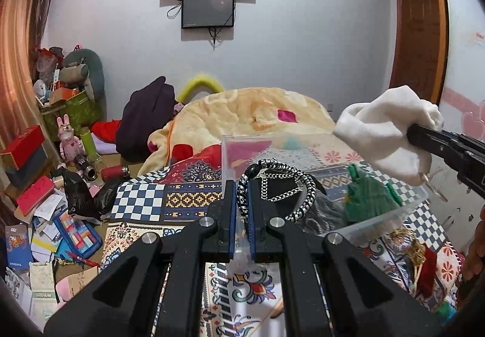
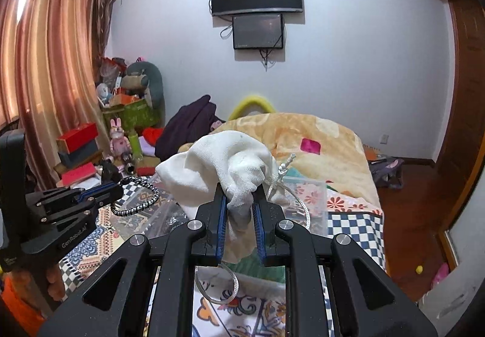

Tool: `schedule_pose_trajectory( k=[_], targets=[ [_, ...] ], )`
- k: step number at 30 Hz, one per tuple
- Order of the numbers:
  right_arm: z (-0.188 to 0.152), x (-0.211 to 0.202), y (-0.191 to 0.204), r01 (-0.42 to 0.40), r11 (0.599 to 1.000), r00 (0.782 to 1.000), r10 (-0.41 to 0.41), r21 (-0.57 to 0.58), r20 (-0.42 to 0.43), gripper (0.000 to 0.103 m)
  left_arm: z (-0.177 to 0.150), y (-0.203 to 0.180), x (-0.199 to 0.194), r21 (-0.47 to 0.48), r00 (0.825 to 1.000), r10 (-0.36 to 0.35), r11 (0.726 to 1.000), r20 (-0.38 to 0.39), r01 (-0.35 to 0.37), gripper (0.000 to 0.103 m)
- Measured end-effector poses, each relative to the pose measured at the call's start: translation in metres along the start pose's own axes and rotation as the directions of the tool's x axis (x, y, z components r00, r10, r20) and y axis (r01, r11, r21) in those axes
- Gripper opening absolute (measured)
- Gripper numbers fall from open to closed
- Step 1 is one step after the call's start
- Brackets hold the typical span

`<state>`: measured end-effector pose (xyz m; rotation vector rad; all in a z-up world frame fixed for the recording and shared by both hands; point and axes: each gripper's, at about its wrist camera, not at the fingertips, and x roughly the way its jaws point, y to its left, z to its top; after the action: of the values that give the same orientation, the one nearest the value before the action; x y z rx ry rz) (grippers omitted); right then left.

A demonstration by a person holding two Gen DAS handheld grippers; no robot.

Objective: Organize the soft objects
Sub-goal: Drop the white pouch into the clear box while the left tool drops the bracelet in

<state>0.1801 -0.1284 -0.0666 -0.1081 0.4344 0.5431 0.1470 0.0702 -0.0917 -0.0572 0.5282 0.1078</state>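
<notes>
The left gripper (image 1: 242, 191) pinches a black-and-white braided cord (image 1: 282, 185) above the clear bin (image 1: 403, 209) on the bed; only the right-wrist view shows the right gripper (image 2: 239, 200) clamping a white cloth (image 2: 224, 161) mid-air.

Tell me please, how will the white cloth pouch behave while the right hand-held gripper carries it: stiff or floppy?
Probably floppy: the white cloth pouch bunches and sags around the right hand-held gripper, which is shut on it. It seems light, since a pinch on one crumpled part lifts it. Its silver drawstring dangles loose and may snag on the clear plastic box.
</notes>
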Motion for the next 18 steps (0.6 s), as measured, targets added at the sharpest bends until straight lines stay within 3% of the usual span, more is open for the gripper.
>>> schedule_pose_trajectory(
  k=[18],
  targets=[
    [-0.013, 0.059, 0.015, 0.013, 0.998, 0.982, -0.024, -0.056, -0.188, 0.016, -0.008, -0.014, 0.033, 0.075, 0.998, 0.003, 0.997, -0.069, 0.002, 0.006]
  ],
)
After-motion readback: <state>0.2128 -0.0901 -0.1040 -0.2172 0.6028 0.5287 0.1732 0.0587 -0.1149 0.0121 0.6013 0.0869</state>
